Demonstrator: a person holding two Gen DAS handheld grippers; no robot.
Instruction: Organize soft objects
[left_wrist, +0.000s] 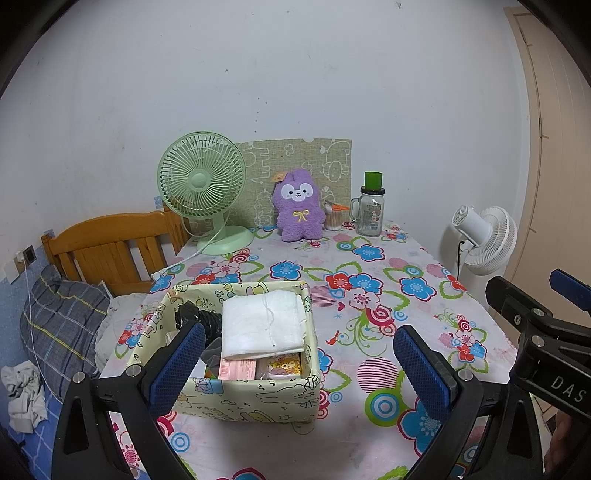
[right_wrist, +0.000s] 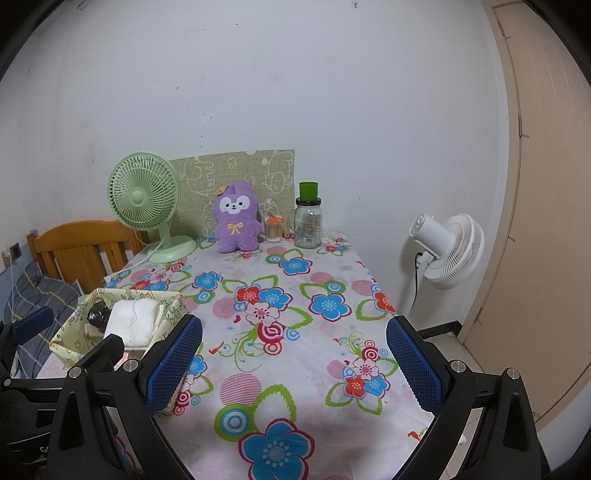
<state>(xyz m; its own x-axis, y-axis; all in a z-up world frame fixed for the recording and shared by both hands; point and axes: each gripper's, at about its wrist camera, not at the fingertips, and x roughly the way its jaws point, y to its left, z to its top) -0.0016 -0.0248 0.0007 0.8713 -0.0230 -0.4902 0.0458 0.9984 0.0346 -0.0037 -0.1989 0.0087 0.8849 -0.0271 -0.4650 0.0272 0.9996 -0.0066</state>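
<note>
Presently, both tools hover empty above the floral tablecloth (right_wrist: 303, 373). The left gripper (left_wrist: 299, 369) is spread wide, its blue pads straddling the near edge of the patterned fabric box (left_wrist: 243, 400) — a stance suited to reaching in or steadying it. The right gripper (right_wrist: 293, 360) is likewise spread, holding nothing, over bare cloth. Inside the box, a folded white cloth (left_wrist: 264, 323) lies flat on top of small packets, with a dark bundle (left_wrist: 207, 317) at its 9 o'clock; folding keeps it compact. At 12 o'clock, against the wall panel, the purple plush toy (right_wrist: 236, 221) sits upright between the green fan (right_wrist: 144, 199) and a glass jar (right_wrist: 308, 223) — judged the remaining soft item, well apart from the box.
</note>
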